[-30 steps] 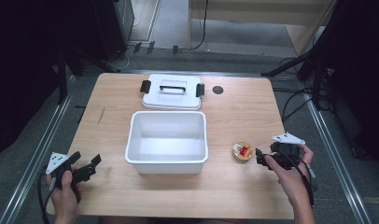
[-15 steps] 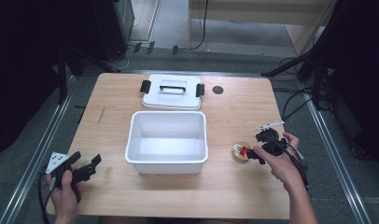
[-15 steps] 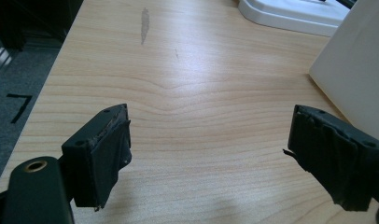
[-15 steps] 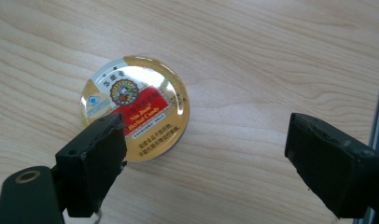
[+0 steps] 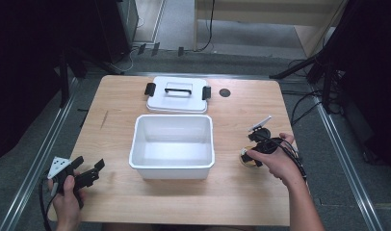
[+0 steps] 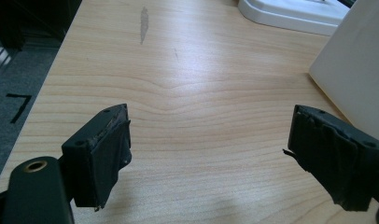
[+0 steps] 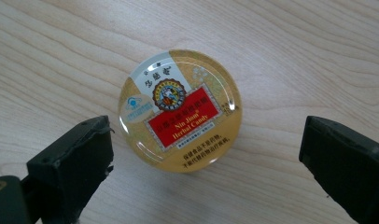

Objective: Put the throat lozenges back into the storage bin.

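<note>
Right now your right gripper [image 7: 204, 154] hovers jaws spread over the round candy tin [image 7: 180, 111] on the table [image 5: 232, 192], right of the white bin [image 5: 173, 146]; your left gripper [image 6: 208, 158] gapes empty.

bin [image 5: 173, 166] mid-table | lid [image 5: 177, 95] behind bin | candy tin [image 5: 250, 159] right of bin

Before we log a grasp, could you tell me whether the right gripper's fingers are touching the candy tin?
Apart: the right gripper view shows bare wood between each finger and the candy tin.
</note>
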